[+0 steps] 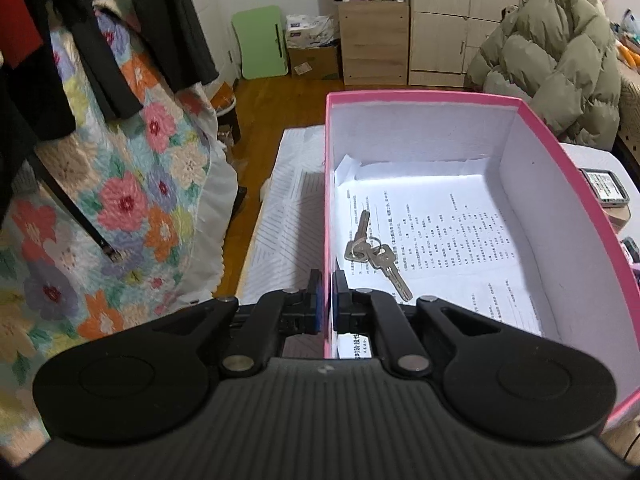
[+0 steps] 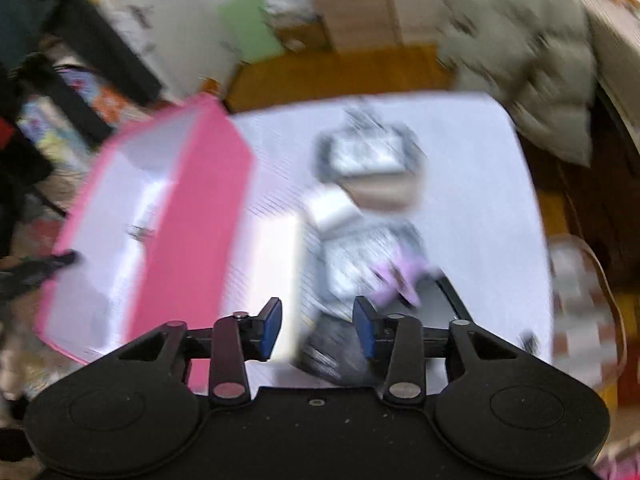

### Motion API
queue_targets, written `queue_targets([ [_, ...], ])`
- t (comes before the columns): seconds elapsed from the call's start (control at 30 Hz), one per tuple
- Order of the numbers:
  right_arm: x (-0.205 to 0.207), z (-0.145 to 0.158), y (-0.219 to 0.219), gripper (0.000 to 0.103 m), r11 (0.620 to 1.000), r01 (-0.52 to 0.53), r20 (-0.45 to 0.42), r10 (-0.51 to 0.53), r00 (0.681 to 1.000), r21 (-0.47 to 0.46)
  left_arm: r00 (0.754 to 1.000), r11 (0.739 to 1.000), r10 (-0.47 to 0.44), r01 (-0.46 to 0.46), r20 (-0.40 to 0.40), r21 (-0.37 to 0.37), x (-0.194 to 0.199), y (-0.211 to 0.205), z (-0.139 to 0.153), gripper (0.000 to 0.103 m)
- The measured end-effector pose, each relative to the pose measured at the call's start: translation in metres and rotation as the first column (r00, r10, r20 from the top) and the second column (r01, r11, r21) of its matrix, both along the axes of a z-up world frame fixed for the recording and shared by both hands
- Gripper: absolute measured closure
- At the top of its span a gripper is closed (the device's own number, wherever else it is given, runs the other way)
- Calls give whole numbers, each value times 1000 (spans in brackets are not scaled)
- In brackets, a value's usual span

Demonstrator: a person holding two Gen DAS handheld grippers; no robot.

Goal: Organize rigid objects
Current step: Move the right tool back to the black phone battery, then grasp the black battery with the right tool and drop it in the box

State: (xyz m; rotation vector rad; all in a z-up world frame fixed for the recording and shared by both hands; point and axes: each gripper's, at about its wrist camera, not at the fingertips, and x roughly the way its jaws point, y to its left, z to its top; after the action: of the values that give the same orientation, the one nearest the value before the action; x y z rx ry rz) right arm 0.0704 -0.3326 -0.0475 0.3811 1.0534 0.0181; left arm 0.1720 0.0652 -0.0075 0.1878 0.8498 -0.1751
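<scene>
A pink box [image 1: 424, 98] with a white inside stands on the table. A bunch of keys [image 1: 372, 252] lies in it on a printed sheet [image 1: 448, 232]. My left gripper [image 1: 328, 300] is shut on the box's left wall. The right wrist view is blurred by motion. There my right gripper [image 2: 318, 330] is open and empty above the table, to the right of the pink box [image 2: 192, 220]. Ahead of it lie several blurred objects: a grey device [image 2: 368, 152], a white block [image 2: 332, 208] and a purple item [image 2: 400, 276].
A white patterned cloth [image 1: 288, 216] covers the table. A phone [image 1: 604, 186] lies right of the box. A floral quilt [image 1: 120, 200] hangs at the left. A puffy olive jacket [image 1: 560, 64] lies at the back right. Wooden cabinets [image 1: 376, 40] stand behind.
</scene>
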Motion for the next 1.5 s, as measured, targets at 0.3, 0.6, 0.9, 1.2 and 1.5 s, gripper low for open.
queue_targets([
  [0.3, -14, -37, 20, 38, 972, -169, -38, 165, 986, -164, 998, 1000, 1, -1, -58, 4, 0, 4, -6, 96],
  [0.6, 0, -52, 37, 30, 942, -184, -4, 191, 982, -280, 1000, 1000, -13, 14, -24, 11, -8, 1, -5, 100],
  [0.9, -4, -33, 41, 43, 931, -176, 68, 208, 976, -321, 1000, 1000, -10, 10, -21, 7, -8, 1, -5, 100],
  [1.2, 1, -15, 48, 46, 922, -173, 119, 226, 967, -345, 1000, 1000, -15, 15, -16, 10, -9, 1, -4, 100],
  [1.5, 24, 32, 67, 90, 911, -200, 209, 288, 935, -359, 1000, 1000, -17, 17, -10, 5, -8, 2, -4, 100],
])
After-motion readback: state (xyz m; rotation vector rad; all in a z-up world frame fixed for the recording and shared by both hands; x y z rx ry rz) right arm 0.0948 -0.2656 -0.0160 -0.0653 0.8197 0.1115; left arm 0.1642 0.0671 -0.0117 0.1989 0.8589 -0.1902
